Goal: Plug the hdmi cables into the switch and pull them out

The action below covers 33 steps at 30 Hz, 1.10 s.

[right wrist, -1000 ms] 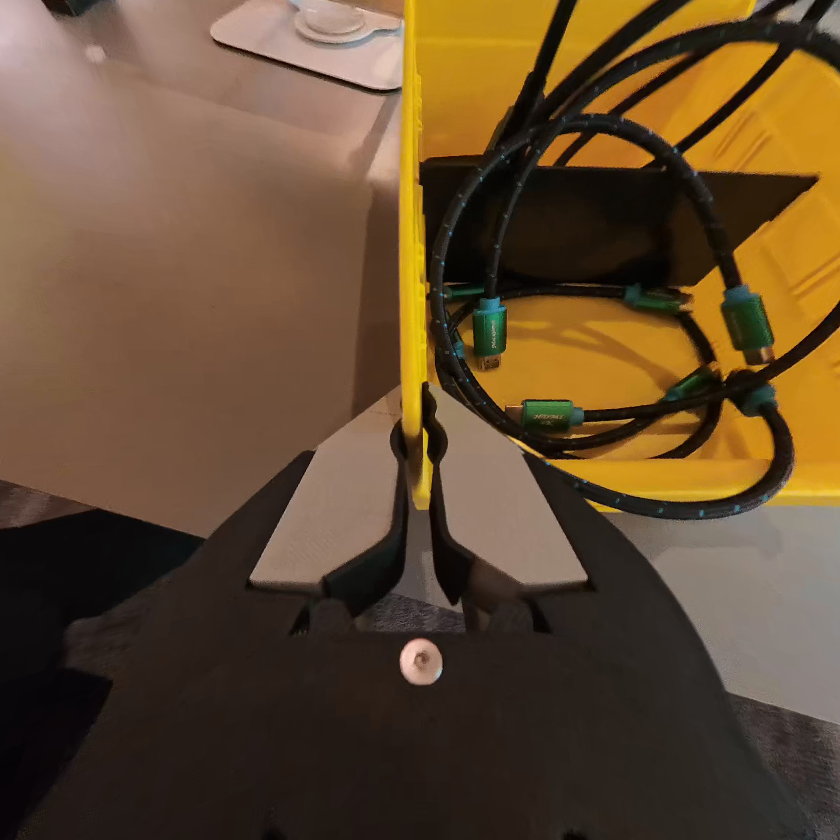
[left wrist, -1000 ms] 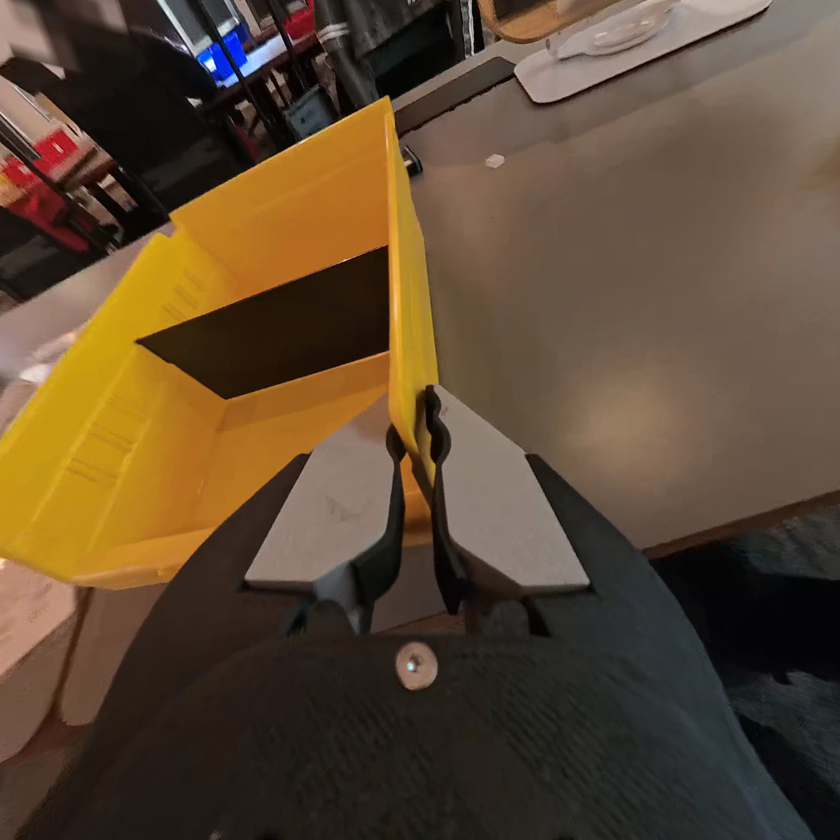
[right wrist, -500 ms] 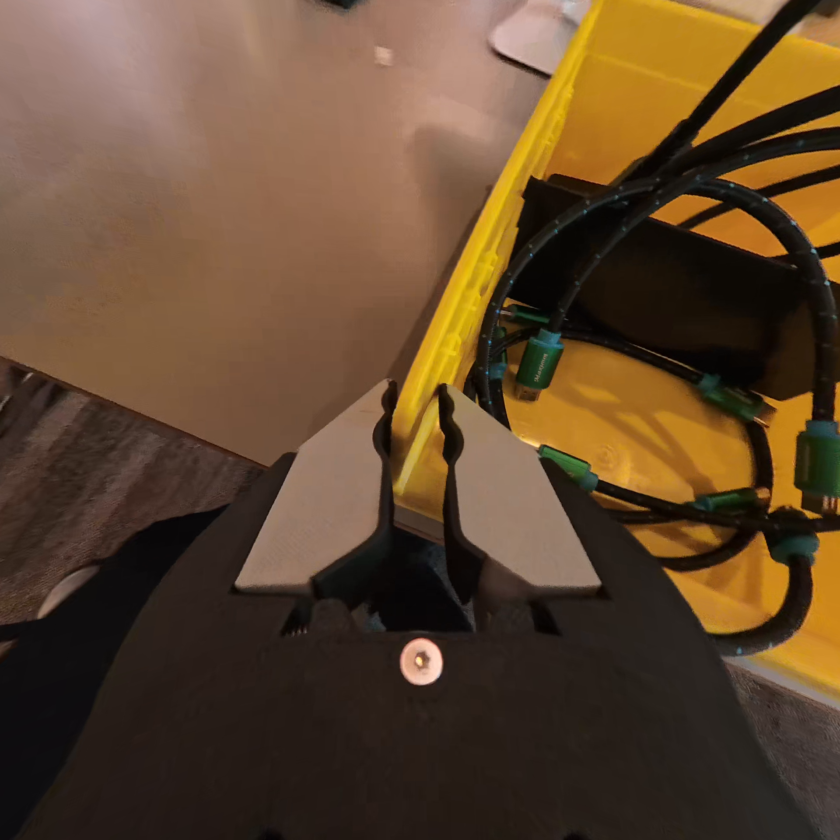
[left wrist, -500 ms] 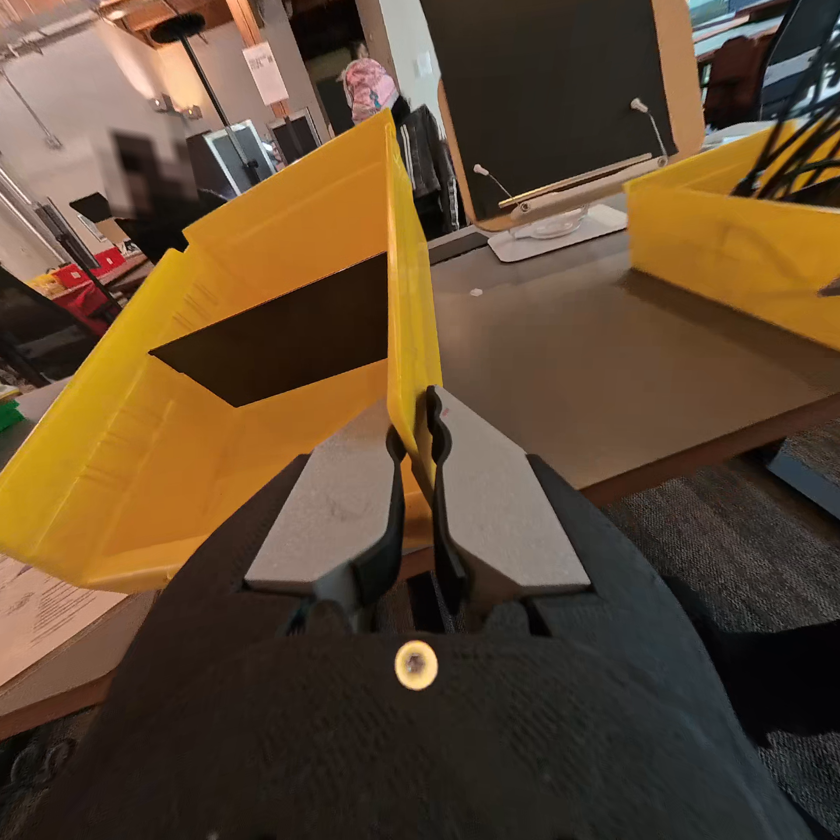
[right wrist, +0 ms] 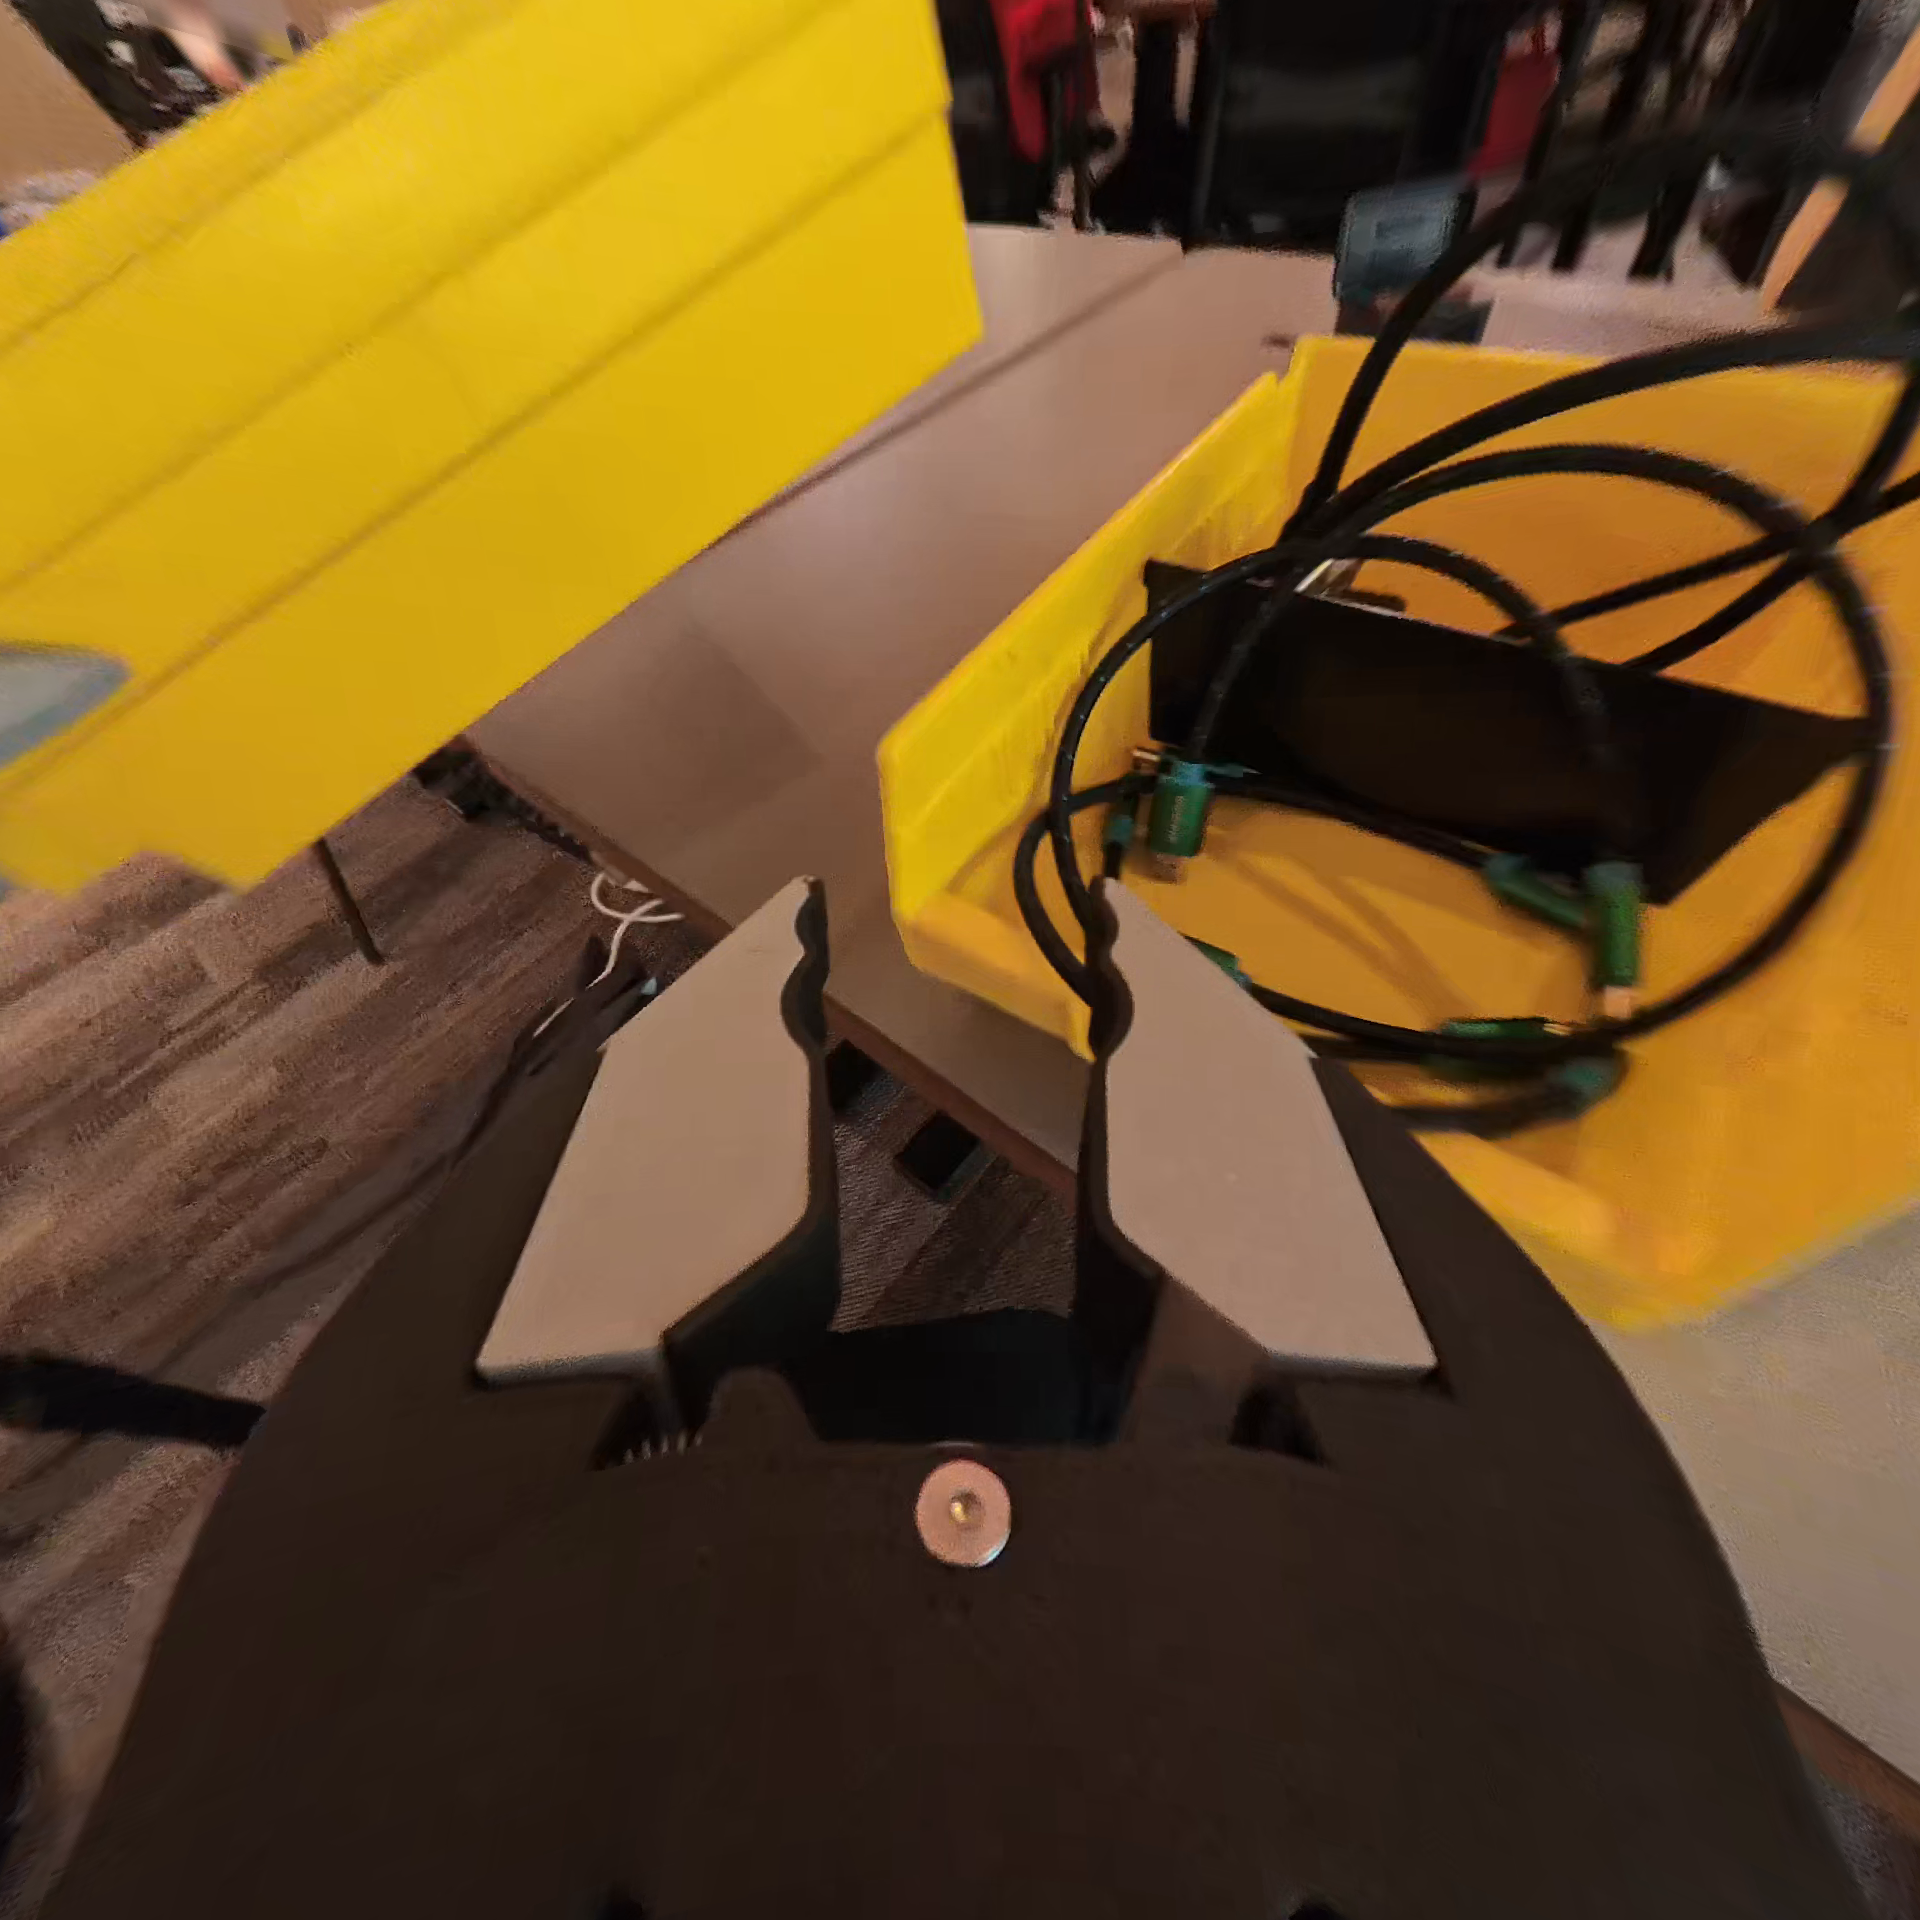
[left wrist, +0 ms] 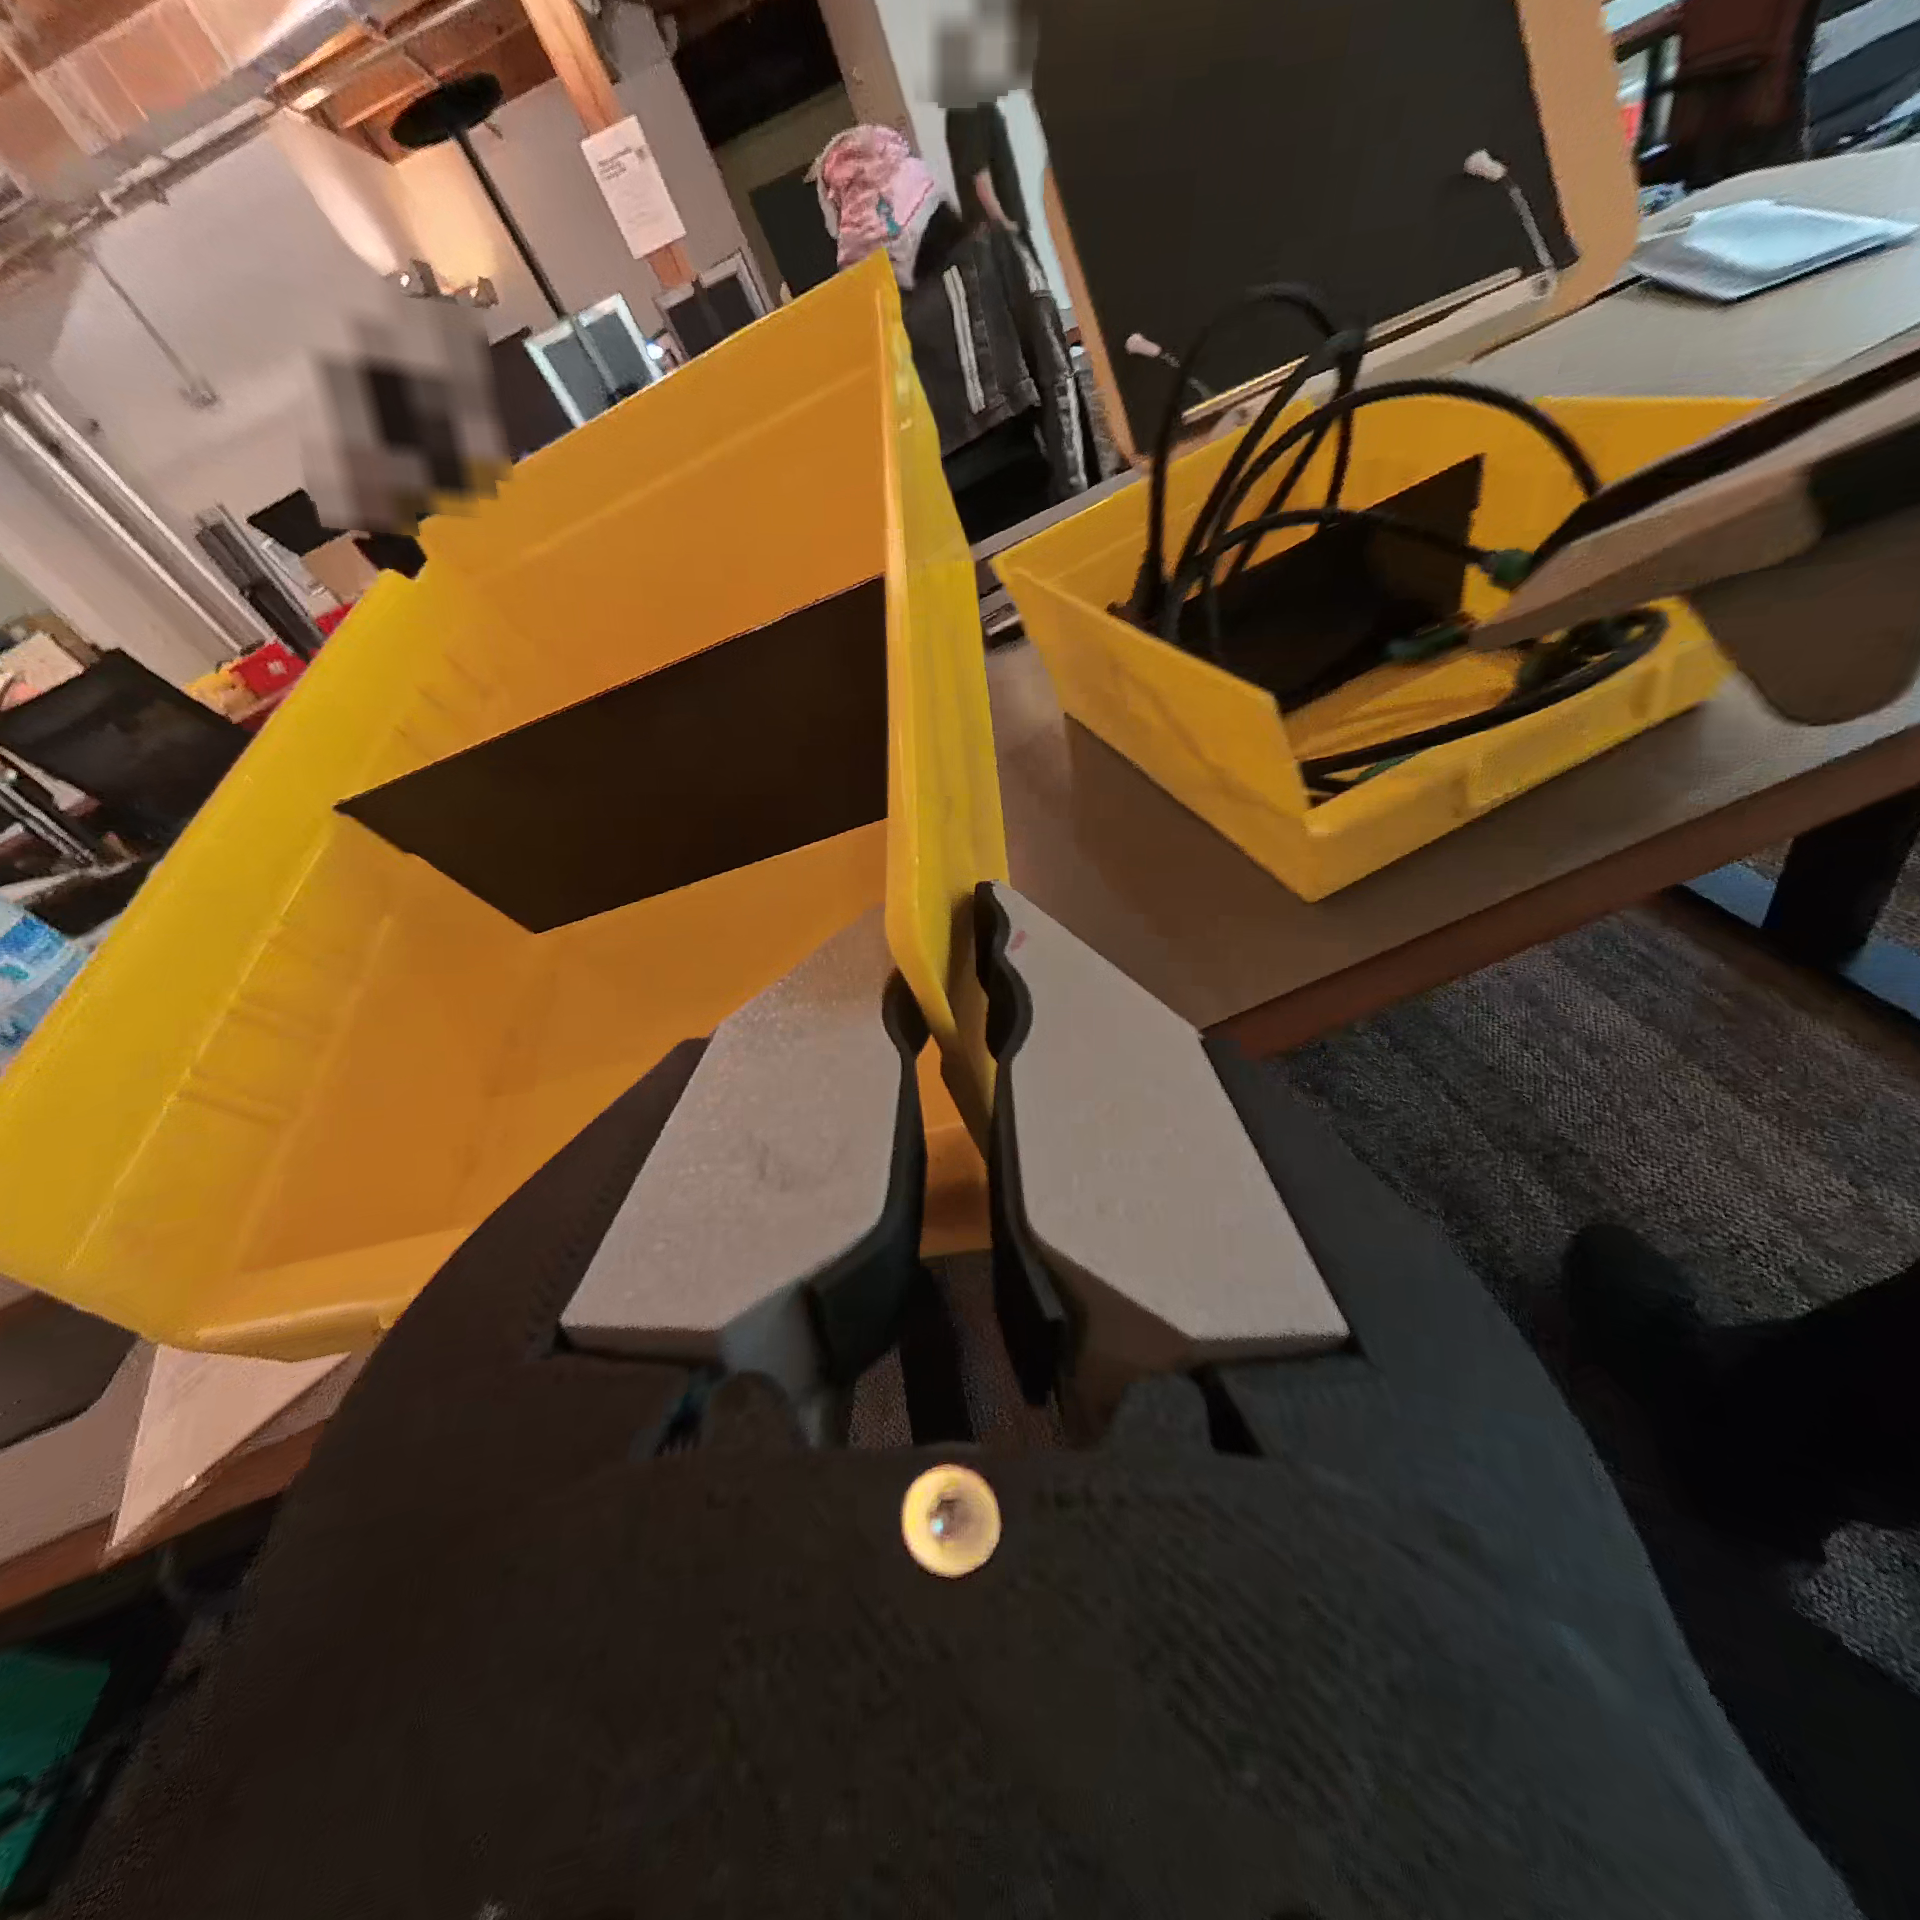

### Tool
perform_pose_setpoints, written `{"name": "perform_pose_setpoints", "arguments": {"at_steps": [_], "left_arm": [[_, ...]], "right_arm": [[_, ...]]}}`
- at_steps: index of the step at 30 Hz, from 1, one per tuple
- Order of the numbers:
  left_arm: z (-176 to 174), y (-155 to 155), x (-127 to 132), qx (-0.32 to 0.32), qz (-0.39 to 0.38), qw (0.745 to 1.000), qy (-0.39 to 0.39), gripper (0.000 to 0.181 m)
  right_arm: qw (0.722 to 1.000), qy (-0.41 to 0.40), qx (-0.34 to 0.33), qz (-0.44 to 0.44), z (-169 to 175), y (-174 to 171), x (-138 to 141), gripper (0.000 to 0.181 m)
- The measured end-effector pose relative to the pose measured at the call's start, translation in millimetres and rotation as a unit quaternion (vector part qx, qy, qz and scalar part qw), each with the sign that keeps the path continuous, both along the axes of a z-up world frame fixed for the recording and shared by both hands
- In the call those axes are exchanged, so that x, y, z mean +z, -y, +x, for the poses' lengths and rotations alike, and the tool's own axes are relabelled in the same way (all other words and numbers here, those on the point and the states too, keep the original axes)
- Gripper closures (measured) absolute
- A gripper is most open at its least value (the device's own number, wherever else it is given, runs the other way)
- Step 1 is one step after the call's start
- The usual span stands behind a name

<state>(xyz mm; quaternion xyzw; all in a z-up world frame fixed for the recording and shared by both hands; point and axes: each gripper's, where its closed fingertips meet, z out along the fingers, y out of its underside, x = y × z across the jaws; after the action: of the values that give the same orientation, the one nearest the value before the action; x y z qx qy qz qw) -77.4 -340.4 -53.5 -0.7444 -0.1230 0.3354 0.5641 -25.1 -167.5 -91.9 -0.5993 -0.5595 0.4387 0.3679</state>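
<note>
Two yellow bins (left wrist: 644,582) (right wrist: 1714,1195), one clamped by left claw (left wrist: 951,997).

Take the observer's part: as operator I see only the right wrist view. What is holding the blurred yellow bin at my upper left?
Observer: The left gripper is shut on the side wall of that yellow bin.
Operator: Is anything inside it?
Observer: No cables, only a black divider across it.
Operator: What stands behind the cable bin?
Observer: A dark board in a light wooden frame.
</note>
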Motion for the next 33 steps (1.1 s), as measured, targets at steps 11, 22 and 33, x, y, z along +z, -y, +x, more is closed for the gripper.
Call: {"name": "perform_pose_setpoints", "arguments": {"at_steps": [11,22,33], "left_arm": [[118,-123,63,-0.14,0.005,0.989,-0.054,0.178],[255,-326,28,-0.295,-0.027,0.953,-0.065,0.178],[263,-444,-100,-0.288,-0.146,0.943,0.085,0.178]], "right_arm": [[0.998,-0.042,-0.045,0.019,205,-134,4,0.159],[0.989,-0.018,-0.142,0.041,321,-235,24,0.175],[0.989,-0.004,-0.147,0.02,329,-254,7,0.177]]}}
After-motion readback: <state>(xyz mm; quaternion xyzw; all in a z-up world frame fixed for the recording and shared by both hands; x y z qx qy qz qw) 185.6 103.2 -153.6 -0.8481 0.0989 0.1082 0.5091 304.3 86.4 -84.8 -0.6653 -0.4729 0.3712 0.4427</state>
